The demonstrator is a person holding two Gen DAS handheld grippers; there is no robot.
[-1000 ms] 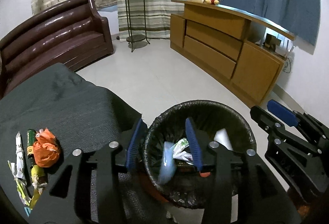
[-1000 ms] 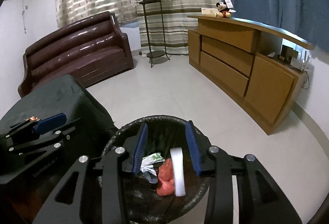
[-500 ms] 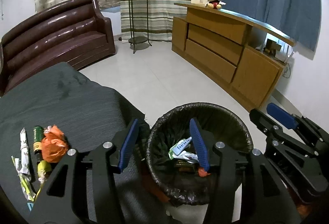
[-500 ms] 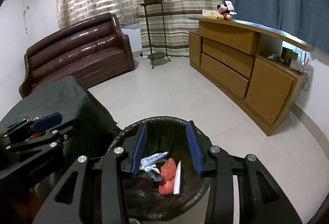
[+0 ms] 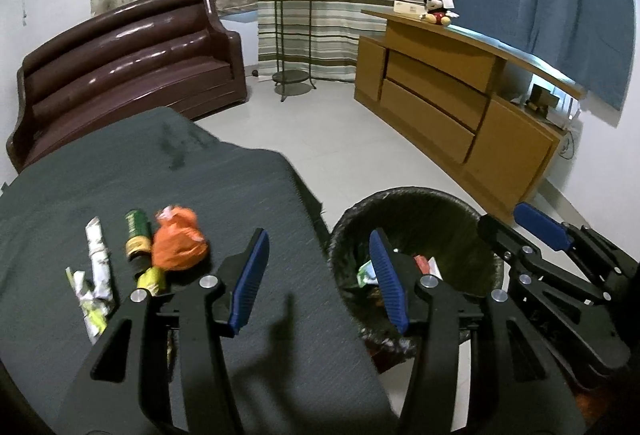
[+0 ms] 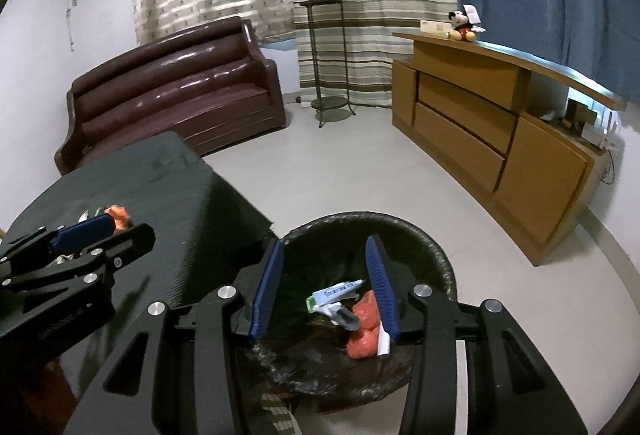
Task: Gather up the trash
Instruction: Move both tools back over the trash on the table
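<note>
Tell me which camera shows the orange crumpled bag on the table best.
Left wrist view: the orange bag lies fully visible on the table. Right wrist view shows only a sliver of it behind the left gripper.

Nothing can be read; print on the green can (image 5: 137, 235) and tube (image 6: 335, 293) is too blurred.

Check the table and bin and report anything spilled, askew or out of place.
Nothing is spilled. The bin stands upright with trash inside. Litter remains on the table: an orange crumpled bag, a green tube and white wrappers. Both the left tool and right tool are open and empty.
</note>
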